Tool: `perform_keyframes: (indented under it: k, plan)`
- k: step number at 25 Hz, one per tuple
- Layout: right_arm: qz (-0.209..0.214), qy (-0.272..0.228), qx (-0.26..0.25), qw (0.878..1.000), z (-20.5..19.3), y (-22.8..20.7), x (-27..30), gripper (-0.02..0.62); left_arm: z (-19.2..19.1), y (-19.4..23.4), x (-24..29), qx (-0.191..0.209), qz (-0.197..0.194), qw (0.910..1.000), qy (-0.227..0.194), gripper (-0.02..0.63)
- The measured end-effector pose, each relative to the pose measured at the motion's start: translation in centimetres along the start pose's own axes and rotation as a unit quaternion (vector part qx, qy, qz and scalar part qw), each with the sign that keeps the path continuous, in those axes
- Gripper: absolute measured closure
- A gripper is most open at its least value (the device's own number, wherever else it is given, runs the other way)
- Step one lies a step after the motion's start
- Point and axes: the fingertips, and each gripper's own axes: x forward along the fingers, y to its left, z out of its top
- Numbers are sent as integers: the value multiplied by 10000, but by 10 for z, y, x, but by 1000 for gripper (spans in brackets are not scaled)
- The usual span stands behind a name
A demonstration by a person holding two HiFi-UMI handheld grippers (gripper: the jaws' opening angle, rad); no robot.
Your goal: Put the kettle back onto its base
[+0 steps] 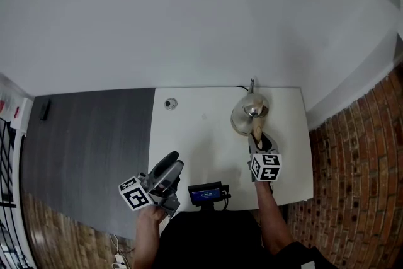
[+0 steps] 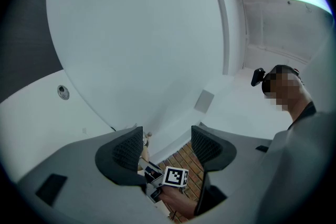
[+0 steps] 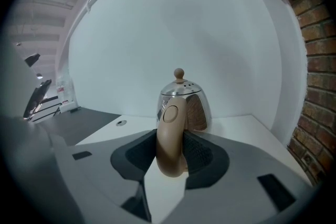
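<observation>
A shiny metal kettle (image 1: pixel 249 111) (image 3: pixel 191 99) with a beige handle (image 3: pixel 170 139) and a wooden lid knob stands upright at the back right of the white table (image 1: pixel 189 135). A cord leads off behind it. Its bottom is hidden, so I cannot make out a base. My right gripper (image 1: pixel 257 138) (image 3: pixel 171 152) reaches in from the near side, and its dark pads press on the handle from both sides. My left gripper (image 1: pixel 173 162) (image 2: pixel 167 147) hangs open by the table's front left edge, holding nothing.
A round cable grommet (image 1: pixel 170 103) (image 3: pixel 121 123) sits at the table's back left. A small dark device (image 1: pixel 205 193) with a lit screen is at the front edge. A dark grey surface (image 1: pixel 88 154) adjoins on the left. Brick wall (image 1: pixel 359 186) stands to the right.
</observation>
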Motion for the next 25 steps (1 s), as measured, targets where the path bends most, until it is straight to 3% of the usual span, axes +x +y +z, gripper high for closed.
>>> perform_keyframes:
  k: [11, 25]
  plan:
    - [8, -52, 231, 9997, 1, 4, 2, 443, -1, 0, 1, 3, 18, 10000, 39, 311]
    - [206, -85, 168, 9996, 1, 9, 0, 443, -15, -1, 6, -7, 218, 9997, 138, 311]
